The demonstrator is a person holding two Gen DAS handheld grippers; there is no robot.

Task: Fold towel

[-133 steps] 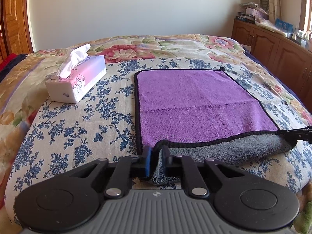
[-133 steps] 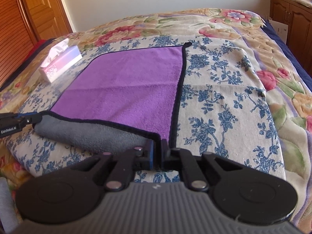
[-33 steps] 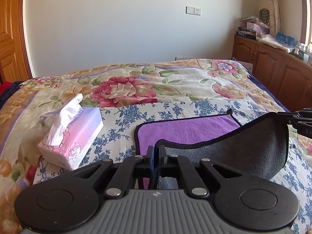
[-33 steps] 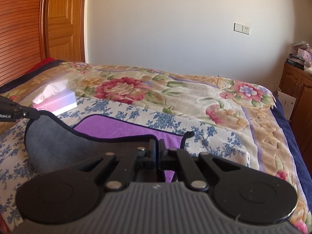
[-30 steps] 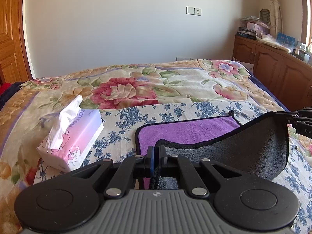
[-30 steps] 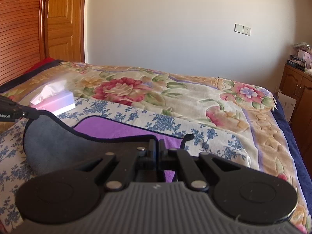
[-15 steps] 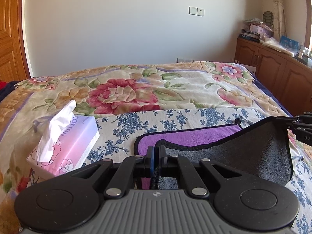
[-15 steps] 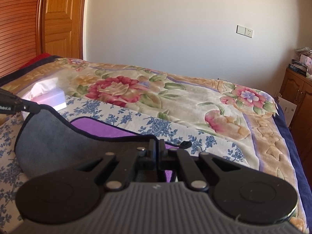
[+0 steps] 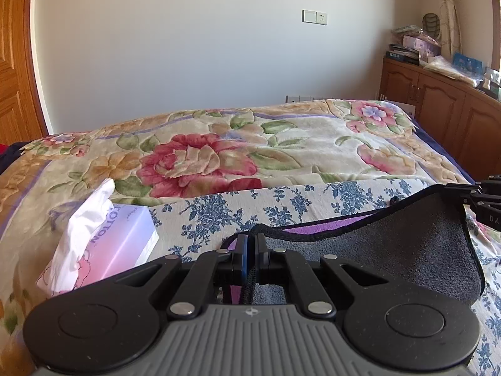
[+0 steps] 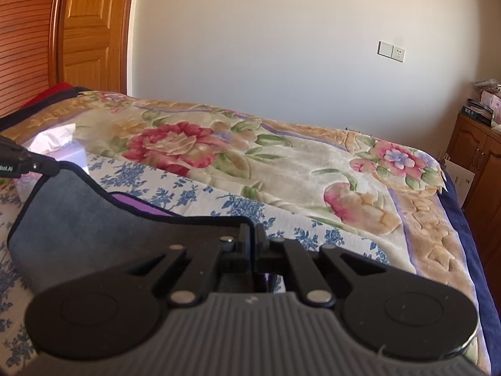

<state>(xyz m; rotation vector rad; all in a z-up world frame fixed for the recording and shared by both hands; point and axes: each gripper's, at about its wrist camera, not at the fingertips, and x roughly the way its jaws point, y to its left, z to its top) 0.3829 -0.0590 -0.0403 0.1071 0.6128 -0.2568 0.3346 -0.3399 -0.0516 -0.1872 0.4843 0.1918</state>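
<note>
— Grey underside of the towel [image 9: 391, 250] faces me, lifted off the bed [image 9: 281, 144], with a purple strip showing below its black hem.

— Where are my tools?

— I have the left tool [image 9: 249, 244] clamped on one corner and the right tool [image 10: 252, 235] clamped on the other, the hem sagging between them.

— Anything nearby?

— I see a tissue box [image 9: 125, 244] toward the bed's left edge.

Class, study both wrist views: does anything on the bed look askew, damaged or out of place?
Nothing stands out. The towel sags between the left tongs and right tongs, as expected mid-fold. The tissue box lies beside it, apart.
</note>
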